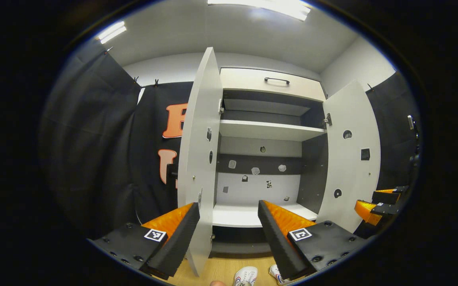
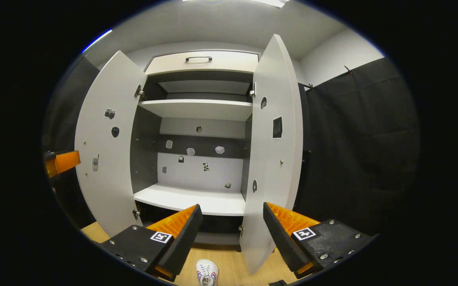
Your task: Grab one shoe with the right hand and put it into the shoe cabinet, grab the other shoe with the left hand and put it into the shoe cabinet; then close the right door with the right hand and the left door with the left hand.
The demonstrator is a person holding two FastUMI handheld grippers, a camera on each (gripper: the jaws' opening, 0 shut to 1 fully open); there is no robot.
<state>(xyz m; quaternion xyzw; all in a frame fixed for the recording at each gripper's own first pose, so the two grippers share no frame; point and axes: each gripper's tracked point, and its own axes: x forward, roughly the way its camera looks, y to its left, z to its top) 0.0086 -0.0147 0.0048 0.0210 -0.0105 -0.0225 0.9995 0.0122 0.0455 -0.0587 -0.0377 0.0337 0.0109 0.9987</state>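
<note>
1. Both doors of the shoe cabinet (image 1: 264,131) are swung open, left door (image 1: 199,159) and right door (image 2: 274,159), and the shelves I can see are bare, so nothing's been put away yet imo.
2. Left hand-held gripper (image 1: 229,230): fingers spread wide, nothing between them, pointed at the lower shelf (image 1: 249,216) w/ the left door's edge right ahead of its left finger.
3. Right hand-held gripper (image 2: 231,234): also wide and empty, facing the cabinet w/ the right door's edge just ahead between its fingers.
4. Shoes are down on the wood floor (image 1: 221,270), below and in front of both grippers. Left gripper view catches two white shoes, one (image 1: 246,275) below the gap between the fingers and the other (image 1: 276,274) peeking by the right finger. Right gripper view shows one white shoe (image 2: 207,273) right below its fingers.
5. Step in hand looks like the right-hand grab. Tips: tilt down, come straight over the shoe, pinch across the collar or side wall, not the laces. Keep clear of the right door's edge on the way down, it's close.
</note>
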